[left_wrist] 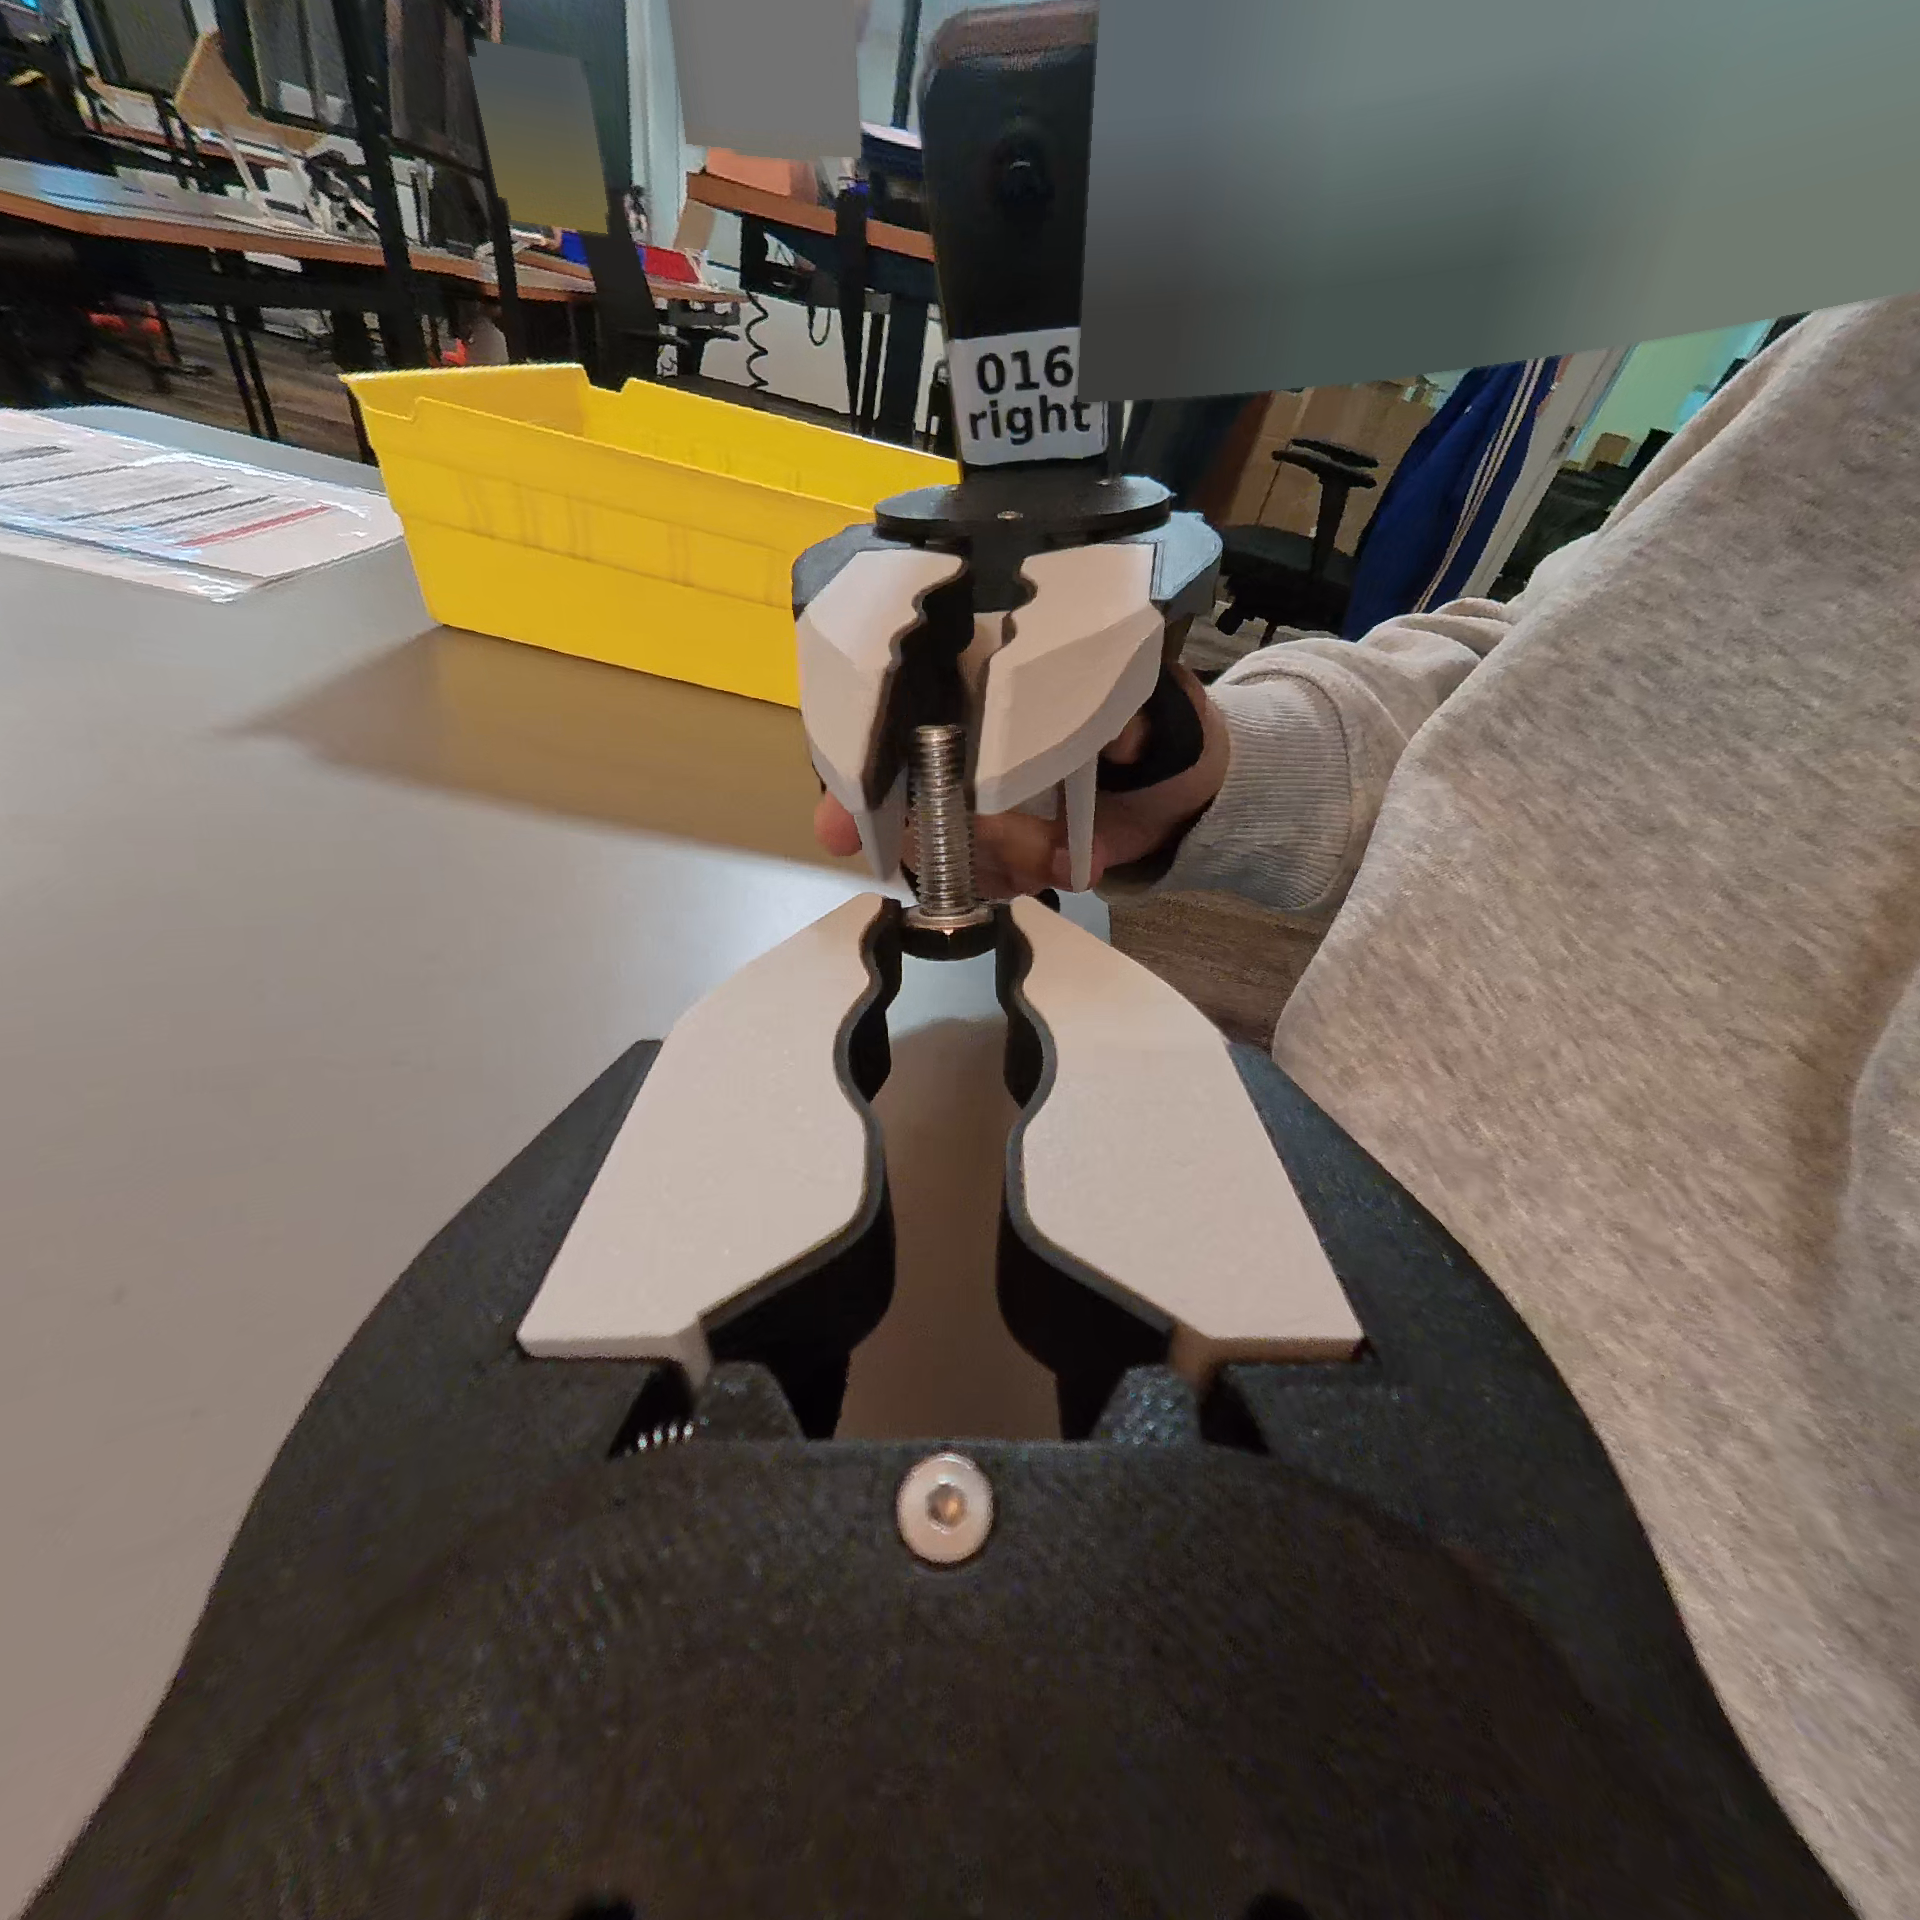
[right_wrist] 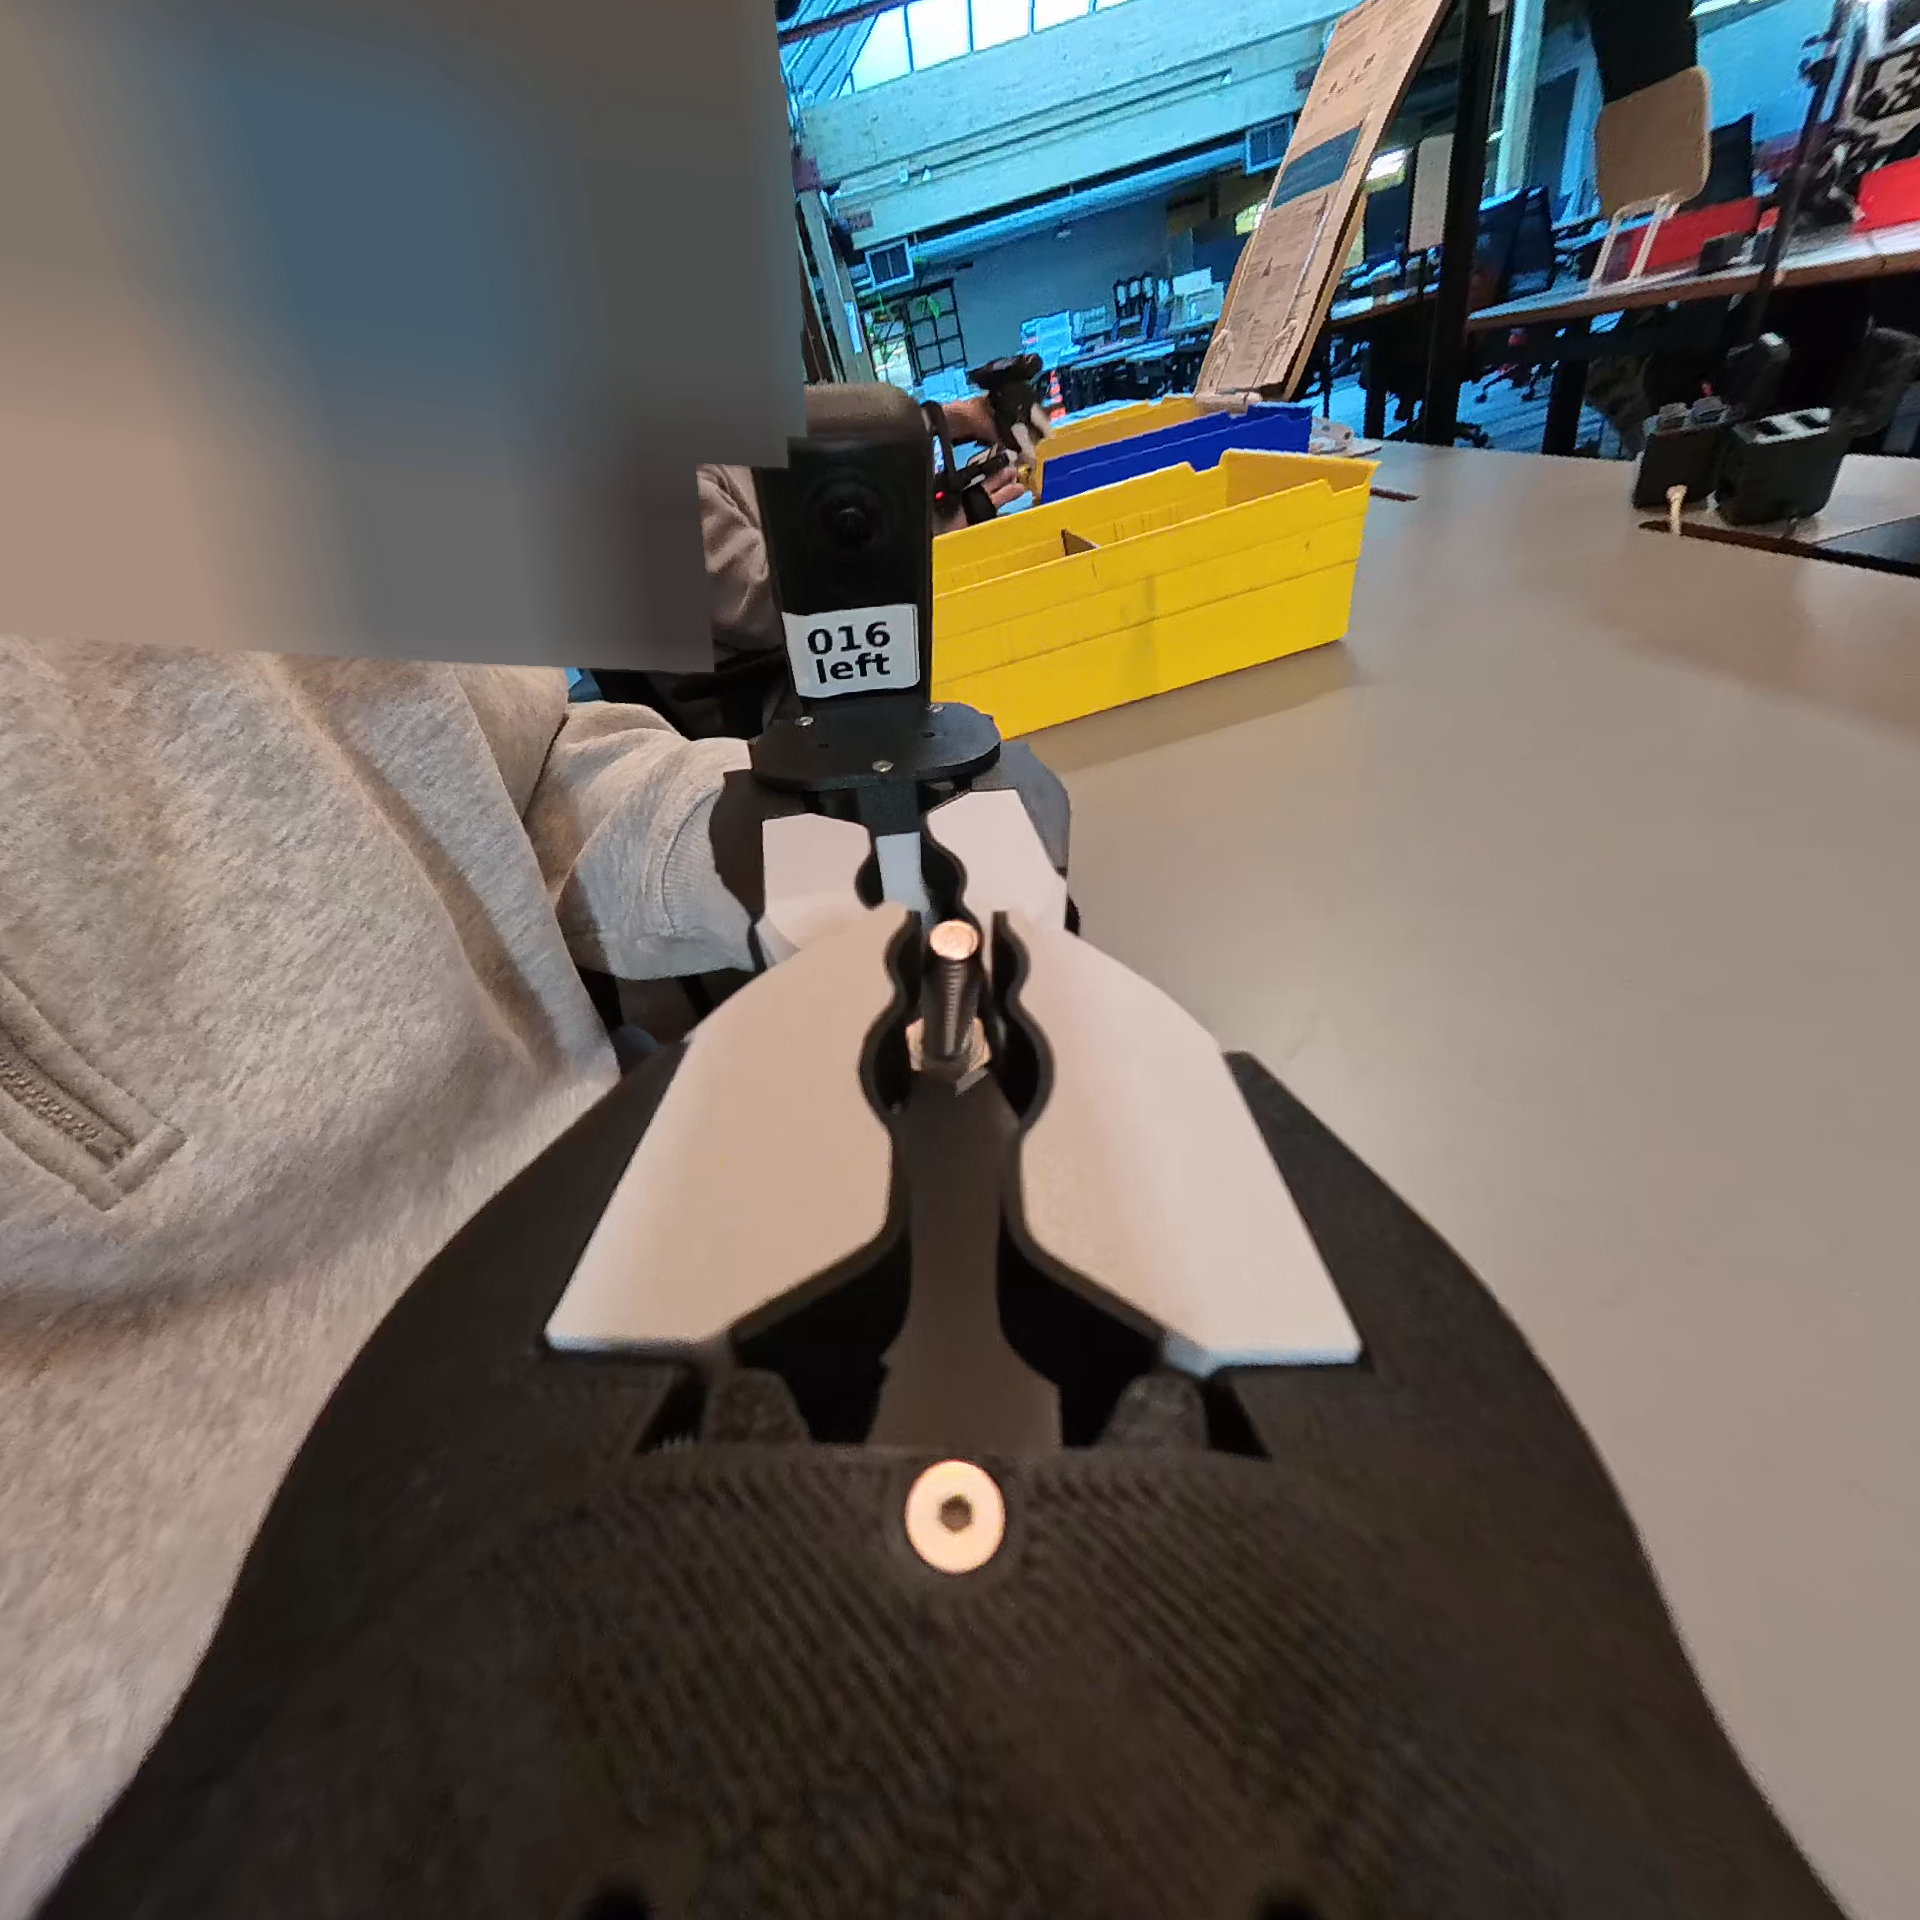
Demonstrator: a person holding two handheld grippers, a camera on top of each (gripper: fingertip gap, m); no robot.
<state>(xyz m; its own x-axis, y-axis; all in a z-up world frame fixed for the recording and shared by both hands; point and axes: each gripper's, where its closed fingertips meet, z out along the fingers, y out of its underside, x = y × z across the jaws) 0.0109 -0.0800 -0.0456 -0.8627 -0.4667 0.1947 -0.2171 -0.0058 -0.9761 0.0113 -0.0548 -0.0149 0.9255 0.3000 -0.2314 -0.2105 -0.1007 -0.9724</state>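
The left gripper pinches a dark nut at its fingertips; the right gripper is closed on a threaded steel bolt – the bolt's end meets the nut, above the grey table near its front edge. A yellow bin sits farther back, a blue bin behind it – workshop benches beyond

Yellow bin – silver bolt – white fingers
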